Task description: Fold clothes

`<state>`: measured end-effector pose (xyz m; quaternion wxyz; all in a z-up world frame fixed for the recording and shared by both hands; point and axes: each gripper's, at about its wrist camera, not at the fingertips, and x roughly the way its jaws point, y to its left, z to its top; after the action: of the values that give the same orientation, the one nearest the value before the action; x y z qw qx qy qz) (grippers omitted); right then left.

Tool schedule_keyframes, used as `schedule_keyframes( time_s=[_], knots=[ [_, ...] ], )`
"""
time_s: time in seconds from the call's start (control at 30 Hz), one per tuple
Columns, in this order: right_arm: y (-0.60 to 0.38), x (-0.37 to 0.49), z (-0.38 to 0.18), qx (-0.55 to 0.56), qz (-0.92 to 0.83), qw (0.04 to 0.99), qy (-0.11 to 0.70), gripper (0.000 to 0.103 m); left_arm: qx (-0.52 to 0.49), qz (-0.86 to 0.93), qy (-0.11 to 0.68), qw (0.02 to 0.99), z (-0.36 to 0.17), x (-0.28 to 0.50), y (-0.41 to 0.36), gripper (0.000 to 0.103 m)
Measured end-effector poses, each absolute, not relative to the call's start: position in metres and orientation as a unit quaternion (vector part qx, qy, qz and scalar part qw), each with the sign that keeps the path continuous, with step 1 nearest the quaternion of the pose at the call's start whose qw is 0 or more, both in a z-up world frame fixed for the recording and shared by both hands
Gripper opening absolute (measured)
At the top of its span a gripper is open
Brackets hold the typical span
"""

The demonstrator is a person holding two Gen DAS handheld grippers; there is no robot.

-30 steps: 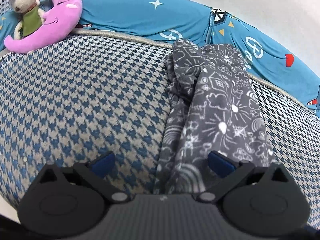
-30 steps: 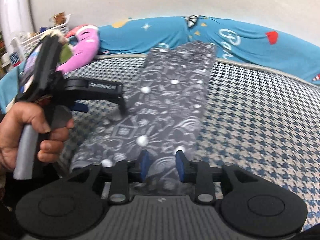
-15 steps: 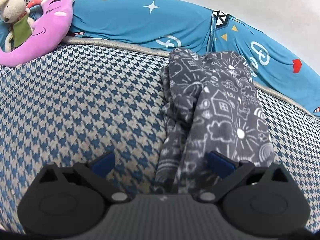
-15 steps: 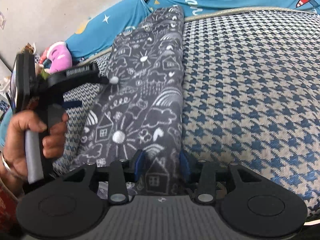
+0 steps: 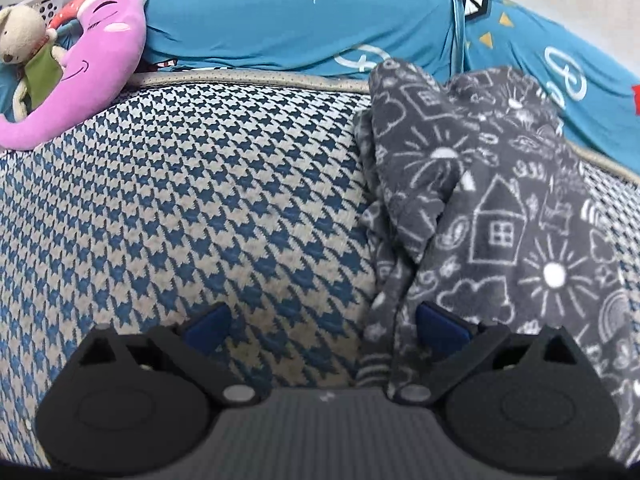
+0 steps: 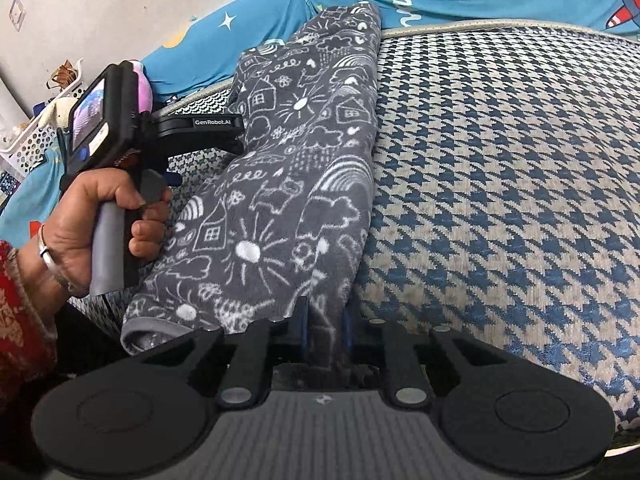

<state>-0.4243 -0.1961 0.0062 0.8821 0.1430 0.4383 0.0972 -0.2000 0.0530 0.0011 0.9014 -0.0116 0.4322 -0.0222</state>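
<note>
The trousers (image 5: 492,216) lie lengthwise on the mattress (image 5: 200,200). The plush toy (image 5: 92,64) sits far left, and the pillows (image 5: 300,28) lie behind.

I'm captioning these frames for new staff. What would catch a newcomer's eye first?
The grey doodle-print garment lies lengthwise on the blue houndstooth bed cover, its near end pinched in the right hand-held gripper. The left hand-held gripper is open beside it. A pink moon plush lies far left.

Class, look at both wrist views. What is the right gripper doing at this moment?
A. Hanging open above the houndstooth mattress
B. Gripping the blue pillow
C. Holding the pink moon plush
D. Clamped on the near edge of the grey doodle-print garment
D: the right gripper has its blue pads pinching the near edge of the grey doodle-print garment.
</note>
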Motion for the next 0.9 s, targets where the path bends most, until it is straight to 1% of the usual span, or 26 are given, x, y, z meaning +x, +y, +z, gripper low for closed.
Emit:
schedule_keyframes(
  time_s=[0.17, 0.23, 0.33, 0.43, 0.9],
  knots=[
    [-0.198, -0.429, 0.015, 0.127, 0.099, 0.884, 0.439, 0.019, -0.025, -0.017, 0.453, 0.891, 0.003, -0.193, 0.058, 0.103],
    [-0.201, -0.432, 0.024, 0.112, 0.105, 0.89, 0.43, 0.021, -0.031, -0.021, 0.453, 0.89, 0.008, -0.194, 0.06, 0.103],
    [-0.205, -0.433, 0.038, 0.094, 0.113, 0.9, 0.411, 0.022, -0.034, -0.033, 0.441, 0.896, 0.018, -0.201, 0.061, 0.103],
    [-0.208, -0.426, 0.046, 0.09, 0.119, 0.903, 0.402, 0.027, -0.041, -0.044, 0.429, 0.901, 0.028, -0.205, 0.061, 0.103],
    [-0.226, -0.355, 0.054, 0.127, 0.123, 0.906, 0.384, 0.029, -0.04, -0.068, 0.422, 0.903, 0.033, -0.182, 0.038, 0.103]
  ],
)
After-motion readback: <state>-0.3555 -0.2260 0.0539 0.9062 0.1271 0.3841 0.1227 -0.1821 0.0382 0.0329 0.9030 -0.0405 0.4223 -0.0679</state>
